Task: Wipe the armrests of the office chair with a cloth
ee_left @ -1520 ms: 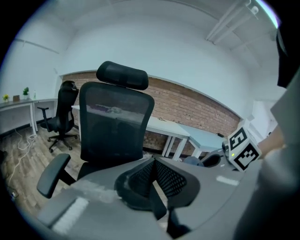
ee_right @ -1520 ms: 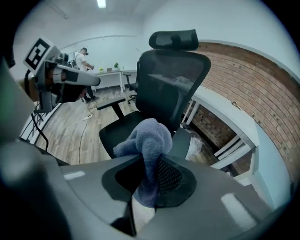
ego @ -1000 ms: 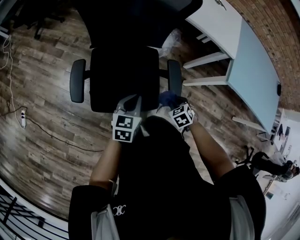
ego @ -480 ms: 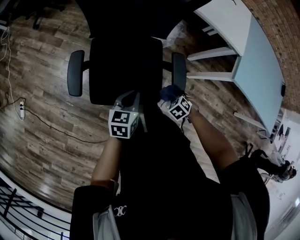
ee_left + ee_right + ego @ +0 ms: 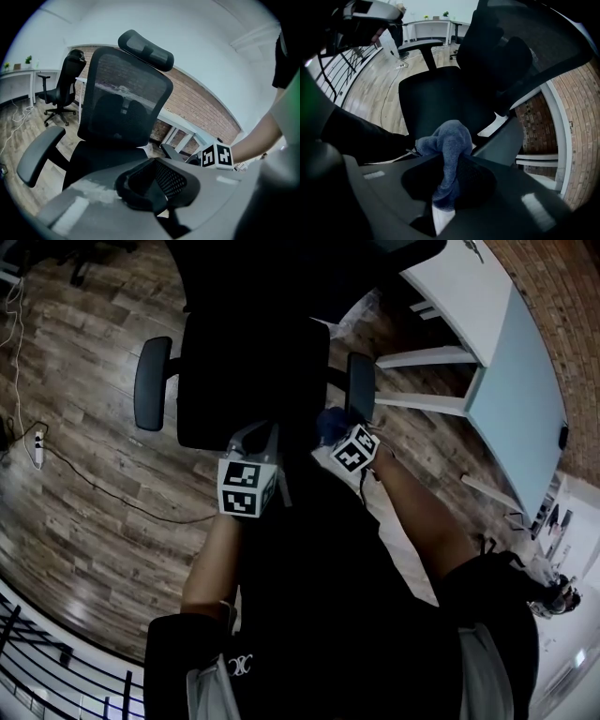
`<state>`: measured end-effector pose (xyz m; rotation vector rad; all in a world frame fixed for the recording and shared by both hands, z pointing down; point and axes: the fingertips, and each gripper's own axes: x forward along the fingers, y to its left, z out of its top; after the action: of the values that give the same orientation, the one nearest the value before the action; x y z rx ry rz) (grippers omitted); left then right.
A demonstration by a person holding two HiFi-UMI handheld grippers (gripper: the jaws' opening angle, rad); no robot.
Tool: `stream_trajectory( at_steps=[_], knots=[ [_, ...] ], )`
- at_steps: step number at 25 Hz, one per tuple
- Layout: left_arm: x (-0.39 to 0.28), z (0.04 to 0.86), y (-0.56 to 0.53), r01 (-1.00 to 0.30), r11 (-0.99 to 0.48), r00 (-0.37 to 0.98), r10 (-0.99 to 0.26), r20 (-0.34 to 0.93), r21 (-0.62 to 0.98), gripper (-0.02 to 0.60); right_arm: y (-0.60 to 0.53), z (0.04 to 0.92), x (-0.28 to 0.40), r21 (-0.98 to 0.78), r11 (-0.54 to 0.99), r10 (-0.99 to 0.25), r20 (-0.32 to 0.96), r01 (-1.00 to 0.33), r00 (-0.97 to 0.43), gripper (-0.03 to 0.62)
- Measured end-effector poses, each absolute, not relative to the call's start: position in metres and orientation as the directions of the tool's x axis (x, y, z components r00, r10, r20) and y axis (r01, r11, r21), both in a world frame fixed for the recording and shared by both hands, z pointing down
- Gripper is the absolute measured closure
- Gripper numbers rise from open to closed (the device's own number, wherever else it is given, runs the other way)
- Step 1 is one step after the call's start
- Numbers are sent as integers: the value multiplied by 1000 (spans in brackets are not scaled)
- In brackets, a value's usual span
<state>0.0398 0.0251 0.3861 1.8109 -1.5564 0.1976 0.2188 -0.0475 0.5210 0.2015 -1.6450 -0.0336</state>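
Head view looks down over the person's dark-sleeved arms, with both hand-held grippers level at the near edge of the black mesh office chair (image 5: pixel 248 381). The left gripper (image 5: pixel 255 448) sits at 6 o'clock of the seat. In the left gripper view its jaws (image 5: pixel 154 190) stand together with nothing between them, pointing at the chair's backrest.

The right gripper (image 5: pixel 339 435) lies at 3 o'clock of the left one. In the right gripper view its jaws (image 5: pixel 450 187) are clamped narrowly on a crumpled blue terry cloth (image 5: pixel 447 152), which bulges up past the jaw tips. From above, the cloth (image 5: pixel 329 422) shows at 11 o'clock of that gripper's marker cube, just beside the near end of the right black padded armrest (image 5: pixel 361 385). Whether it touches the pad cannot be told.

The left black padded armrest (image 5: pixel 152 395) is at 10 o'clock of the left gripper, well apart from both tools, and bare.

Farther out, brown wood-plank floor (image 5: pixel 94 521) surrounds the chair. A white power strip with its cable (image 5: pixel 37 448) lies at 9 o'clock. A white desk (image 5: pixel 511 390) runs along a red brick wall (image 5: pixel 562 296) at 2 o'clock. A second black office chair (image 5: pixel 65 86) stands beyond, at 10 o'clock in the left gripper view.
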Motion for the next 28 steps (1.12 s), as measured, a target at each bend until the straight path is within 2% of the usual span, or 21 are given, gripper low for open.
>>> stream_trajectory(
  at_steps=[4,13,24,28],
  knots=[
    [35,373,24,-894,21,234,-830,506,447,575,-77,520,203,167,972,-184,979,-163,-92,520],
    [34,370,21,-857,74,231,-829,509,510,575,-156,517,171,204,957,-235,962,-208,-136,519],
    [34,376,2,-877,115,196,-802,565,467,575,-241,512,145,216,930,-279,941,-298,-190,517],
    [45,380,-13,-884,108,200,-792,577,454,575,-263,514,175,229,894,-292,950,-384,-113,516]
  ],
)
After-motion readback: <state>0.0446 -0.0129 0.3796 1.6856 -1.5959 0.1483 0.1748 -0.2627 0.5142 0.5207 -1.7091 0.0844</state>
